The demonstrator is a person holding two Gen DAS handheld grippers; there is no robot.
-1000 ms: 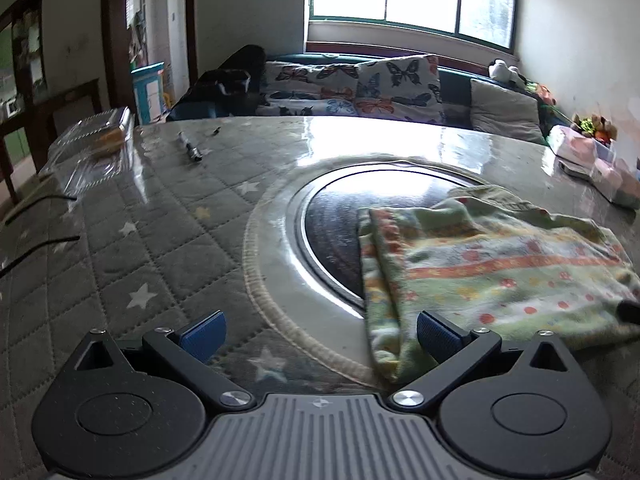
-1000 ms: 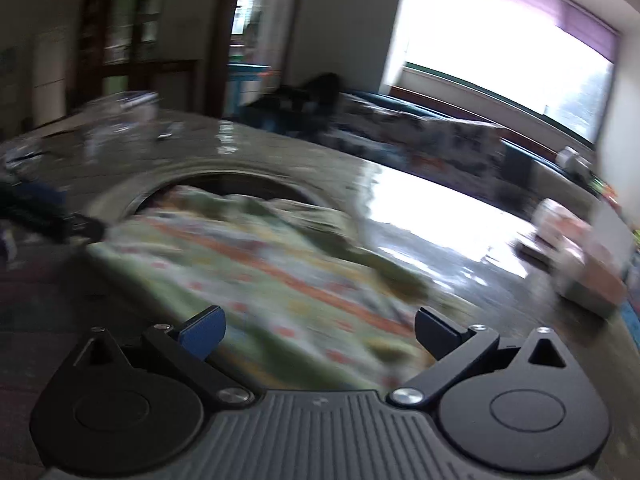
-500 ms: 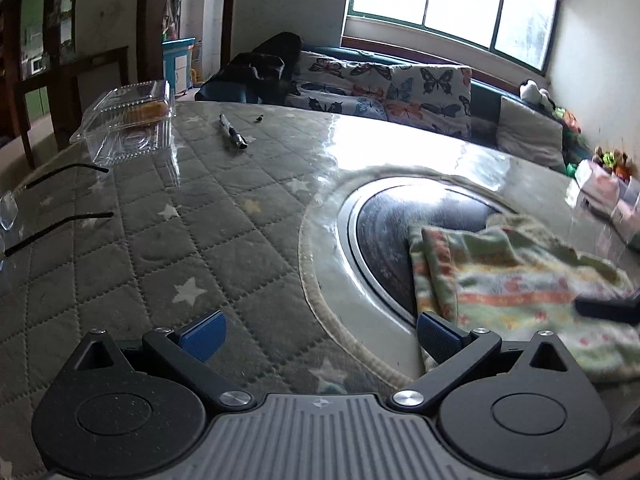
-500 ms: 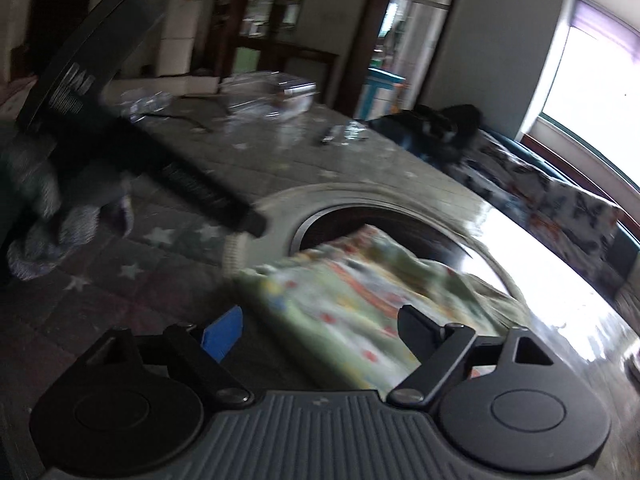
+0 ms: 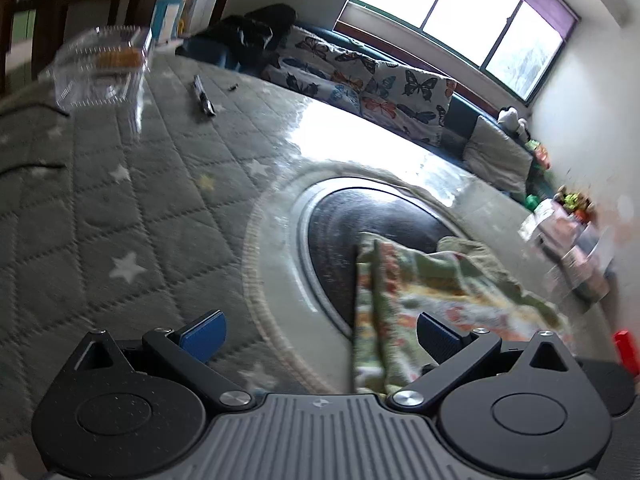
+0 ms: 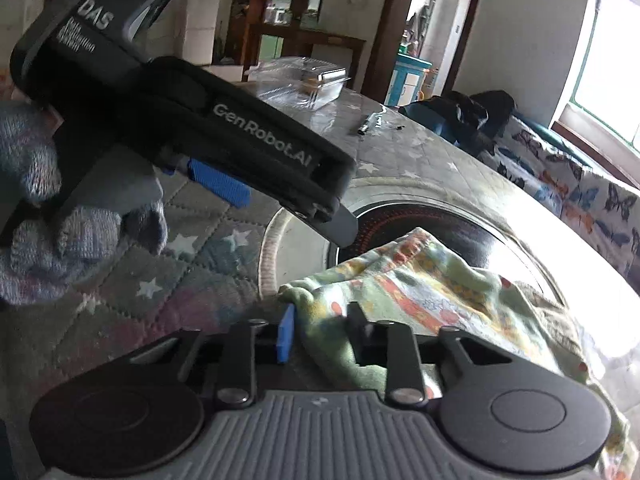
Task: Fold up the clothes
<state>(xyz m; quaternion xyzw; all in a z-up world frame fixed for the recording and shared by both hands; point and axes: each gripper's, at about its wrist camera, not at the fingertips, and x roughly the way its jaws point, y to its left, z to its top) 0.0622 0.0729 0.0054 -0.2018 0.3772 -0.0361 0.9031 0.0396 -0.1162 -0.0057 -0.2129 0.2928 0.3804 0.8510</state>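
A green, orange-striped patterned garment [image 5: 432,292] lies folded on the table, partly over the round dark hob [image 5: 360,224]; it also shows in the right wrist view [image 6: 432,292]. My left gripper [image 5: 320,330] is open and empty, above the garment's near left edge. My right gripper [image 6: 320,332] is shut on the garment's near corner. In the right wrist view the left gripper [image 6: 224,148] hovers at upper left, held by a gloved hand [image 6: 52,216].
The table has a grey quilted star cover [image 5: 120,200]. A clear plastic box [image 5: 100,68] and a pen [image 5: 202,94] lie at the far left. A butterfly-print sofa [image 5: 372,80] stands behind. Packets [image 5: 572,236] sit at the right edge.
My right gripper has swung left to the garment's corner and closed on it. My left gripper has drawn back and tilted, still open.
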